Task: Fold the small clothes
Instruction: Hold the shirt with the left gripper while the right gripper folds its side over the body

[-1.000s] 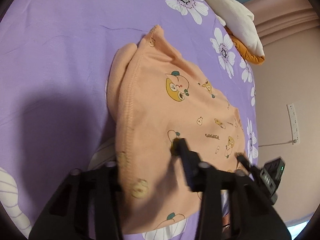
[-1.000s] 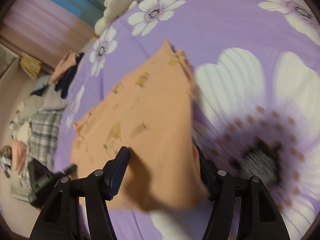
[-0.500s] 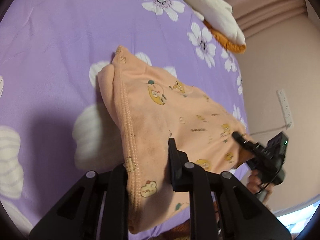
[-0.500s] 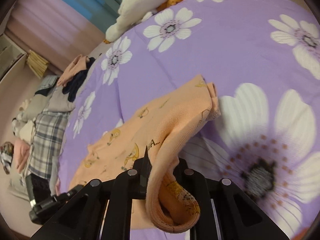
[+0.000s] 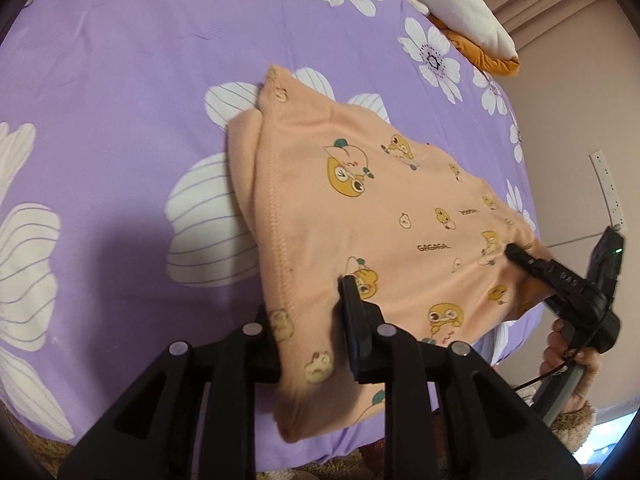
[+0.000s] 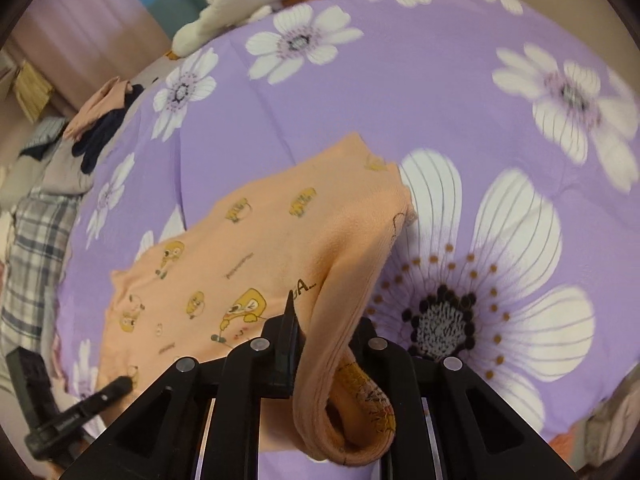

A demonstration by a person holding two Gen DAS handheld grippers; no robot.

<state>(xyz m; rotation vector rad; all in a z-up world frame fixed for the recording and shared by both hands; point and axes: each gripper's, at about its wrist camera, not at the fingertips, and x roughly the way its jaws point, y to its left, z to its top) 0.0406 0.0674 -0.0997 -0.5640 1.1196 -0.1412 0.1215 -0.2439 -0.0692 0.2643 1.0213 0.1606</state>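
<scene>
Peach-orange baby garment point(image 5: 384, 216) with little yellow cartoon critters and "GAGAGA" lettering is spread across the purple flowered bedsheet point(image 5: 120, 80), near the bed's front edge, and we've got a grip on it at both ends. Our left gripper point(image 5: 312, 320) is pinched down on the stitched hem side; cloth bunches between the two black fingers and droops below them. Our right gripper point(image 6: 320, 344) is clamped on the opposite edge, where the fabric rolls over itself into a thick folded loop that hangs down between the fingers. So both claws are closed on the same piece, no open gap on either.

From the left wrist view we can see the right gripper's black tip point(image 5: 520, 256) sitting on the far corner of the garment, with a hand point(image 5: 568, 356) wrapped around its handle. From the right wrist view the left gripper's tip point(image 6: 116, 386) pokes in at the lower left, touching the garment's edge there.

The far end of the garment lies flat on the sheet, partly over a big white flower print. Up at the head of the bed there's a cream pillow point(image 5: 452, 0) lying on something mustard-orange point(image 5: 488, 60). Off the side of the bed, a heap of other clothes point(image 6: 44, 184), including a plaid piece.
</scene>
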